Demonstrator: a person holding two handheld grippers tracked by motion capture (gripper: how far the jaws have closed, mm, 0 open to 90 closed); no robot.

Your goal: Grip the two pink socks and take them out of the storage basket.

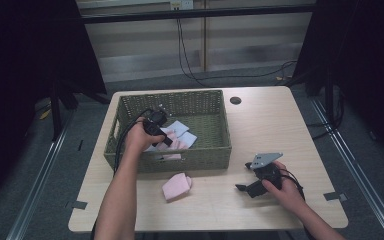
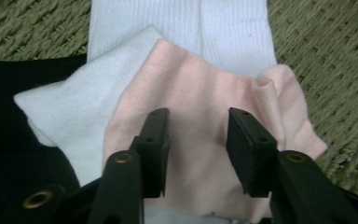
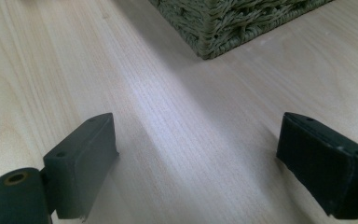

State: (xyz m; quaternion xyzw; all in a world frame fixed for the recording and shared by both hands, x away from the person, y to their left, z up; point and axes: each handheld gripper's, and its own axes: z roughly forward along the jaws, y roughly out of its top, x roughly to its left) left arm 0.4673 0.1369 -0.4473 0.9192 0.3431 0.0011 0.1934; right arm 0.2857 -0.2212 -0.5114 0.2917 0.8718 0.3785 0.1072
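A green woven basket (image 1: 195, 158) stands on the wooden table (image 1: 265, 125). Inside it a pink sock (image 2: 200, 91) lies on top of white socks (image 2: 228, 32) and a black cloth (image 2: 9, 154). My left gripper (image 2: 198, 116) hovers just over that pink sock, jaws open and apart on either side of its middle, nothing pinched; in the high view the left gripper (image 1: 166, 140) reaches into the basket. A second pink sock (image 1: 176, 186) lies folded on the table in front of the basket. My right gripper (image 1: 244, 176) rests low near the table's front right, wide open and empty.
The basket's corner (image 3: 223, 18) lies ahead of the right gripper (image 3: 198, 135), with bare table (image 3: 168, 116) between. A dark round hole (image 1: 235, 100) sits behind the basket. Grey tape marks (image 1: 331, 196) lie near the front corners. Cables hang at the back.
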